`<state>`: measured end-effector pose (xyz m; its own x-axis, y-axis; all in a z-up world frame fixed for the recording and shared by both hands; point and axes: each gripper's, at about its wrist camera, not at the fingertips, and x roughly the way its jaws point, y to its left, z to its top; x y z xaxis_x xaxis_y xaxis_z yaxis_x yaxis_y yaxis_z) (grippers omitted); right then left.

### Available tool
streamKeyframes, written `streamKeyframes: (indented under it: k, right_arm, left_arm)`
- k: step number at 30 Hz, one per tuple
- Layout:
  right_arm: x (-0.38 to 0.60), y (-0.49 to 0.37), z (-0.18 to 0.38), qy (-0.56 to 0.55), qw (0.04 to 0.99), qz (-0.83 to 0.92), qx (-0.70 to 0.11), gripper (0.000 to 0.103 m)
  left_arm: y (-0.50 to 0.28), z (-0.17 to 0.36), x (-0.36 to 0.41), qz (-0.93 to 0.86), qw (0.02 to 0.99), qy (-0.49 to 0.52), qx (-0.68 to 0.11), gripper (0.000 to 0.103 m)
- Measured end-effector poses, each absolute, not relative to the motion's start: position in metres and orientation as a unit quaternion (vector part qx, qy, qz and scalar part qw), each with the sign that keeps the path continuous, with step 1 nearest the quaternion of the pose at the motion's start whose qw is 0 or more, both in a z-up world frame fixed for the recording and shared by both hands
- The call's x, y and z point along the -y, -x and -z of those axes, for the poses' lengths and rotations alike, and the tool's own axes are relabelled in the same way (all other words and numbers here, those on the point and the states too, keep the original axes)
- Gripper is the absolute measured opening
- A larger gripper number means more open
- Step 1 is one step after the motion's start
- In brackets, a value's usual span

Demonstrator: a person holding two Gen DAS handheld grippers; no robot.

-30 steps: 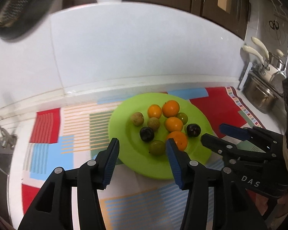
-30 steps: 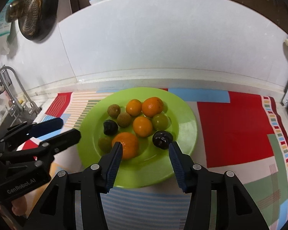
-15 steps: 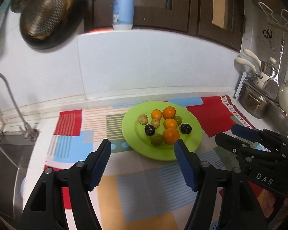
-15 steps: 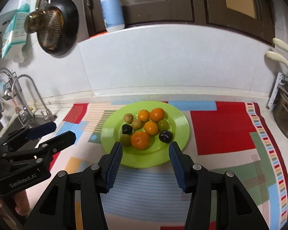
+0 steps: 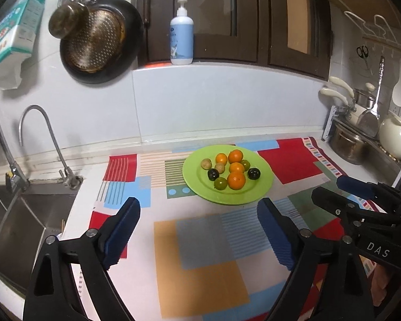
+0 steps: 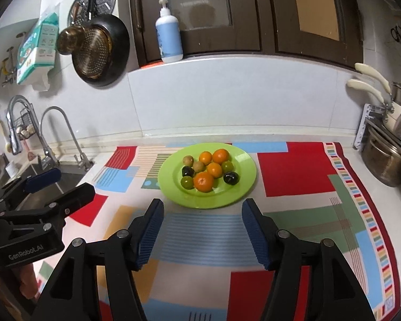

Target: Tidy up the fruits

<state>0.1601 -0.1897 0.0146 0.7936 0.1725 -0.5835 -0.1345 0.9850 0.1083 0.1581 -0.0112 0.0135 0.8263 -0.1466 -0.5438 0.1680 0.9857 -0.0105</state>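
A green plate sits on a patterned mat and holds several fruits: oranges, green and brown fruits and two dark plums. It also shows in the right wrist view. My left gripper is open and empty, well short of the plate. My right gripper is open and empty, also short of the plate. Each gripper shows in the other's view: the right one at the right edge, the left one at the left edge.
A sink with a tap lies at the left. Pots and a white kettle stand at the right. A pan hangs on the wall, and a soap bottle stands on the ledge.
Both grippers have pulled back and up from the plate, so the plate looks smaller and farther. Both stay open and empty. The fruits have not moved.
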Motion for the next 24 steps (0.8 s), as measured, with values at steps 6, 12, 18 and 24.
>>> streamKeyframes:
  k: [6,12,18,24]
  right_arm:
    - [0.189,-0.128,-0.027,-0.025,0.951,-0.076,-0.298,0.071]
    - [0.192,-0.104,-0.037,-0.029,0.955,-0.068,-0.289,0.071]
    - [0.196,-0.088,-0.045,-0.034,0.957,-0.060,-0.281,0.071]
    - [0.194,-0.071,-0.051,-0.028,0.960,-0.053,-0.273,0.071]
  left_arm:
    - [-0.129,-0.024,0.008,0.078,0.959,-0.020,-0.270,0.096]
    - [-0.105,-0.034,0.008,0.073,0.964,-0.028,-0.253,0.102]
    - [-0.090,-0.039,0.008,0.078,0.965,-0.030,-0.249,0.103]
    - [-0.077,-0.041,0.006,0.081,0.966,-0.028,-0.246,0.103]
